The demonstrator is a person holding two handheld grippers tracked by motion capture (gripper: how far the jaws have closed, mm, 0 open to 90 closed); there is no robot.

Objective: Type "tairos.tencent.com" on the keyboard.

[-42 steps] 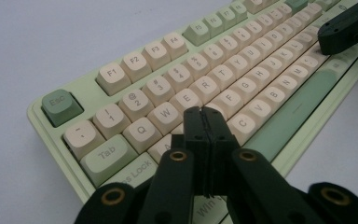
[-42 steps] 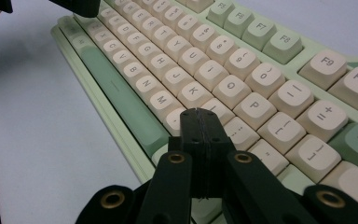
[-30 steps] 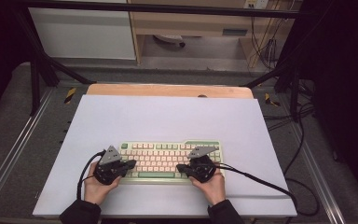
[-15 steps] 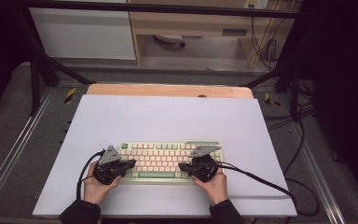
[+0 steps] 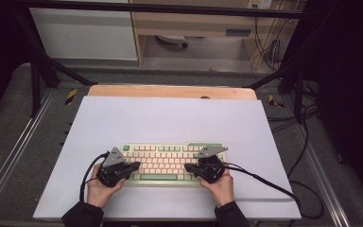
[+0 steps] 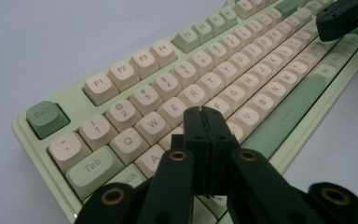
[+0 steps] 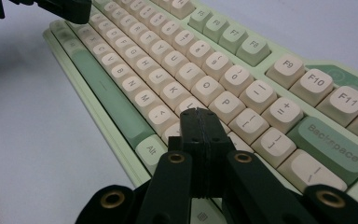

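Pale green keyboard (image 5: 168, 163) with cream keys lies flat on the near middle of the white table sheet (image 5: 170, 118), long side running left-right, close to the person's edge. Left gripper (image 6: 204, 116) hangs over the keyboard's left end, jaws clenched together with nothing between, tips above the home row near the S/D keys; exact key contact cannot be told. In the high view it sits at the left end (image 5: 134, 166), left hand (image 5: 101, 189) behind it on the sheet. Right gripper (image 7: 200, 119) is over the right end, jaws also clenched and empty, tips above the keys near L and P; in the high view it is at (image 5: 189, 167), right hand (image 5: 222, 185) behind it. Each gripper's far tip shows in the other's view, well apart across the keys. Versus the earlier high frames: keyboard unmoved, both grippers at the same ends, no visible shift. Wooden board edge (image 5: 170, 91) beyond the sheet; cables (image 5: 264, 182) trail to the right.
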